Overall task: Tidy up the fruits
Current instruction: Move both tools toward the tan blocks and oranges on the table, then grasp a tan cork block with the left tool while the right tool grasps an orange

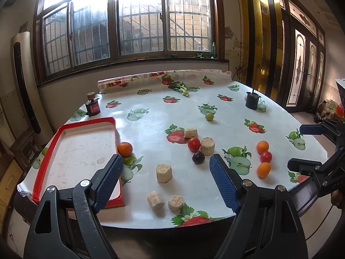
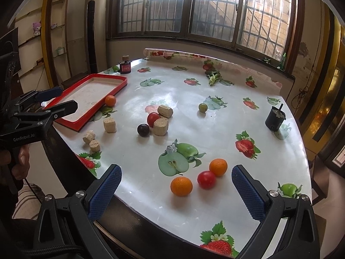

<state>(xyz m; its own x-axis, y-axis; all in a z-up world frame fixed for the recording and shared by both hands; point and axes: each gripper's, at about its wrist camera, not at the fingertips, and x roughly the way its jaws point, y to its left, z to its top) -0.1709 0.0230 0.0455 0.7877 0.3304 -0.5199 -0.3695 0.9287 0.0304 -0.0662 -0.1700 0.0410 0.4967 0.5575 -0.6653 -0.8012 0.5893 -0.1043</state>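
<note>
A red-rimmed tray (image 1: 51, 149) (image 2: 120, 85) lies empty at the table's left. An orange (image 1: 124, 148) (image 2: 110, 100) sits beside its right rim. A red tomato (image 1: 193, 144) (image 2: 153, 118) and a dark plum (image 1: 198, 157) (image 2: 143, 130) lie mid-table. A green fruit (image 1: 209, 116) (image 2: 203, 107) lies farther back. Two oranges (image 2: 181, 186) (image 2: 218, 167) and a tomato (image 2: 206, 179) lie near the front edge. My left gripper (image 1: 166, 181) (image 2: 58, 99) is open and empty above the front edge. My right gripper (image 2: 176, 192) (image 1: 301, 149) is open and empty, just short of the front fruits.
Several beige cork-like blocks (image 1: 163, 173) (image 2: 110, 125) lie scattered among the fruits. A dark bottle (image 1: 93, 107) stands behind the tray, a black cup (image 2: 275, 118) at the far right, green leaves (image 2: 213, 77) at the back. The table edge runs just under both grippers.
</note>
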